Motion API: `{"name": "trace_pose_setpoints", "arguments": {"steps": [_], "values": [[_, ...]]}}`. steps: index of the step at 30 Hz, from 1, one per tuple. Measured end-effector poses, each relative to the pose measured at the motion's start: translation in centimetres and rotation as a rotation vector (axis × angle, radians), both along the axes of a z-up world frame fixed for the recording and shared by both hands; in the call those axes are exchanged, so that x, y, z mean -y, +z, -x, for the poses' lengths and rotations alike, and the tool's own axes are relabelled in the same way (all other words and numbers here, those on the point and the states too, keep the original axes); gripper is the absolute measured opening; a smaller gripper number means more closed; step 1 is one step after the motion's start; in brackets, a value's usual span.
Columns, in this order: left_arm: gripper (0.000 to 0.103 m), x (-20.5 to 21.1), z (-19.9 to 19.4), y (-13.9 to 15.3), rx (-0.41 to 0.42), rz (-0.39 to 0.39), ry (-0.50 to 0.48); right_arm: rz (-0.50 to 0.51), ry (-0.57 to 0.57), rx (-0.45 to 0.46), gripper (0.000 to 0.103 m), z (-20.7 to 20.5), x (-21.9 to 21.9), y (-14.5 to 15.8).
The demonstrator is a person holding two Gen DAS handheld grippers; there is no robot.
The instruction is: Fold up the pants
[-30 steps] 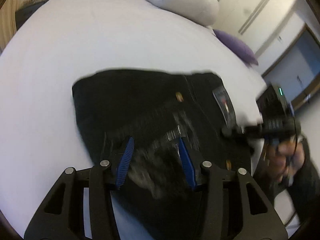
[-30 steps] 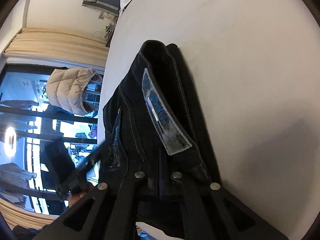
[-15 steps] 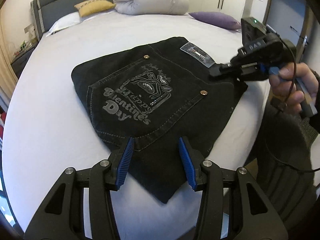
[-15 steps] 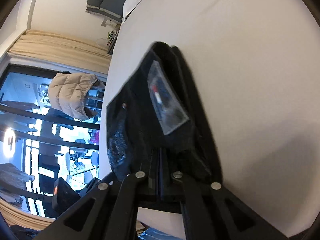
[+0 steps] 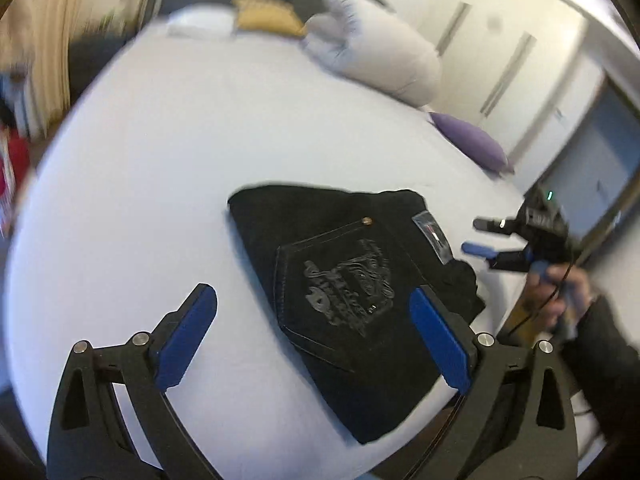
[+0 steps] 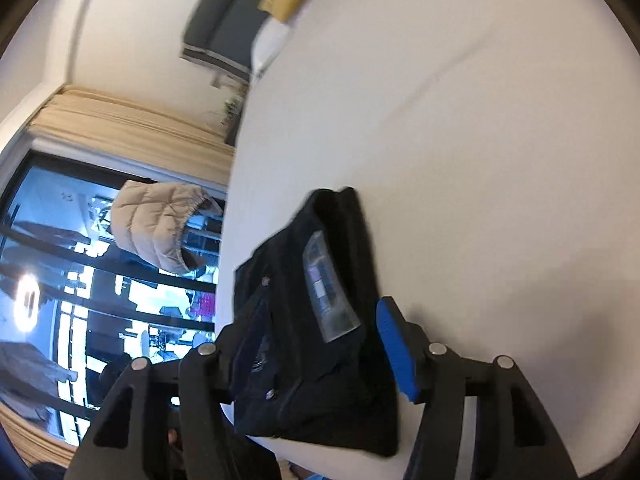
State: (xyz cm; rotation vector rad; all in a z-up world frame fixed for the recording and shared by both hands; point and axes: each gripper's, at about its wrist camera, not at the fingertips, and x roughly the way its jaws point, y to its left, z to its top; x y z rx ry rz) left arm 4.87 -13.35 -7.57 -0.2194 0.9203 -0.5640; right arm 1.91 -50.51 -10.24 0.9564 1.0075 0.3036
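The black pants (image 5: pixel 352 280) lie folded into a flat packet on the white bed (image 5: pixel 160 160), back pocket print and waist label facing up. My left gripper (image 5: pixel 310 296) hovers above their near edge; its jaws are opening wide and its blue pads touch nothing. In the left wrist view my right gripper (image 5: pixel 474 236) sits just off the pants' right edge, by the label. In the right wrist view the pants (image 6: pixel 328 360) lie between the spreading fingers of the right gripper (image 6: pixel 312 316), whose jaws are opening. The blue pad (image 6: pixel 394 344) stands clear of the cloth.
A rolled white duvet (image 5: pixel 380 64), a yellow pillow (image 5: pixel 264 20) and a purple pillow (image 5: pixel 472 144) lie at the far end of the bed. A person's hand (image 5: pixel 560 292) holds the right gripper past the bed's edge. A beige jacket (image 6: pixel 156 224) hangs by the window.
Both grippers have opened and let go of the pants. The left one has drawn back and up from the cloth; the right one has come off the waist edge.
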Motion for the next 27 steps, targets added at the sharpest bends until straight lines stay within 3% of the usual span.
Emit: {"name": "trace_pose_setpoints", "arguments": {"steps": [3,8,13,14,16,17,18,23,27], "values": [[0.098,0.1,-2.6,-2.4,-0.155,0.068,-0.002,-0.014,0.028,-0.075,0.061,-1.9,0.0,-1.8],[0.097,1.5,-4.9,-6.2,-0.344,0.145,-0.038,-0.017,0.087,-0.103,0.059,-4.3,-1.4,-2.9],[0.095,2.2,-5.4,-7.0,-0.394,0.207,-0.070,0.009,0.156,-0.123,0.062,-5.5,-3.5,-3.3],[0.091,2.4,-5.6,-7.1,-0.402,0.210,-0.075,0.019,0.164,-0.120,0.062,-5.7,-3.9,-3.2],[0.073,2.9,-6.1,-7.4,-0.412,0.191,-0.078,0.038,0.173,-0.121,0.061,-5.7,-4.4,-3.1],[0.058,3.0,-6.4,-7.6,-0.415,0.174,-0.074,0.051,0.175,-0.123,0.058,-5.7,-4.7,-3.0],[0.049,3.0,-6.5,-7.6,-0.415,0.158,-0.067,0.068,0.180,-0.126,0.049,-5.7,-5.0,-2.9],[0.031,2.9,-6.7,-7.5,-0.397,0.148,-0.044,0.228,0.170,-0.121,0.025,-4.6,-7.0,-1.2],[0.023,2.6,-6.7,-6.5,-0.371,0.146,-0.051,0.329,0.172,-0.066,0.020,-3.5,-9.2,1.2]]}}
